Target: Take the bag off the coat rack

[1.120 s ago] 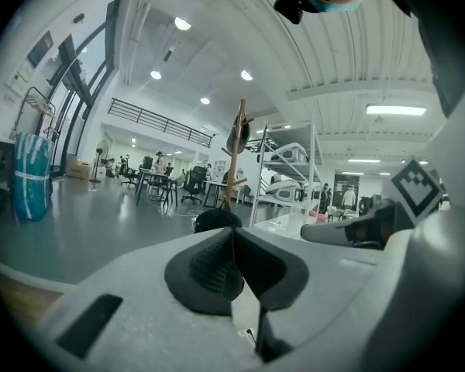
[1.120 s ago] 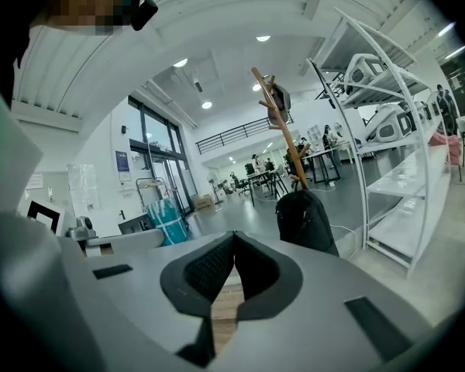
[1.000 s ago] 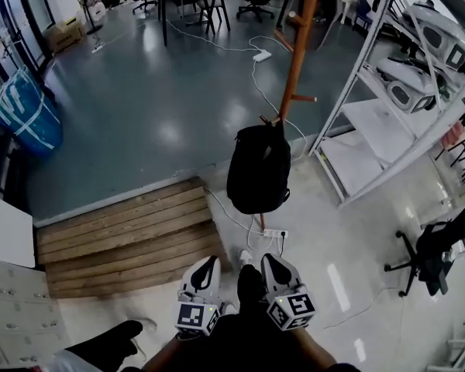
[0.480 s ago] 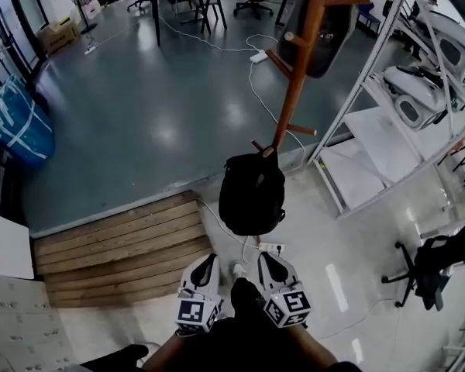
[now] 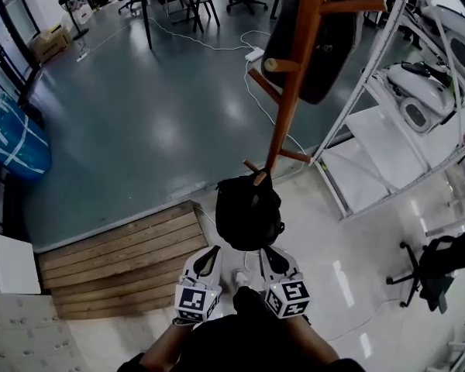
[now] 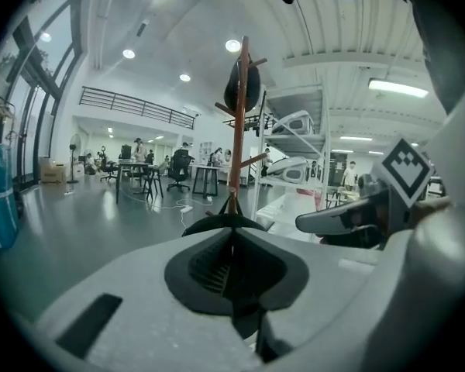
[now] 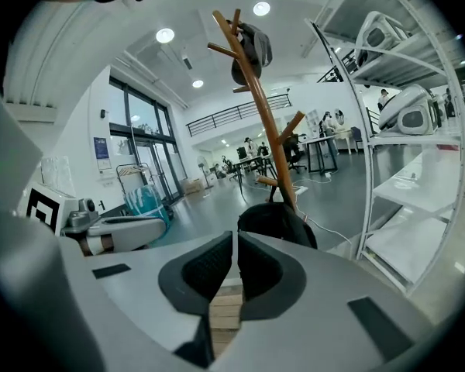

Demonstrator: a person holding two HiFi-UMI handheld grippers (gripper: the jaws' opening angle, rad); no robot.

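A black backpack (image 5: 249, 211) hangs by its top loop from a low peg of the brown wooden coat rack (image 5: 292, 84). A second dark bag (image 5: 325, 37) hangs higher up on the rack. Both grippers are held low and close to the person's body, just short of the backpack. My left gripper (image 5: 210, 256) is shut and empty. My right gripper (image 5: 267, 255) is shut and empty too. In the right gripper view the backpack (image 7: 277, 222) shows right beyond the closed jaws. In the left gripper view the coat rack (image 6: 239, 122) rises straight ahead.
A white metal shelving unit (image 5: 403, 99) with white machines stands right of the rack. A wooden step platform (image 5: 116, 258) lies to the left. A white power strip (image 5: 261, 53) and cables run over the grey floor. A black office chair (image 5: 434, 266) is at the right.
The person has stepped closer to the coat rack. The backpack now lies just ahead of both grippers, and the rack's upper pegs and bag fill more of the head view.
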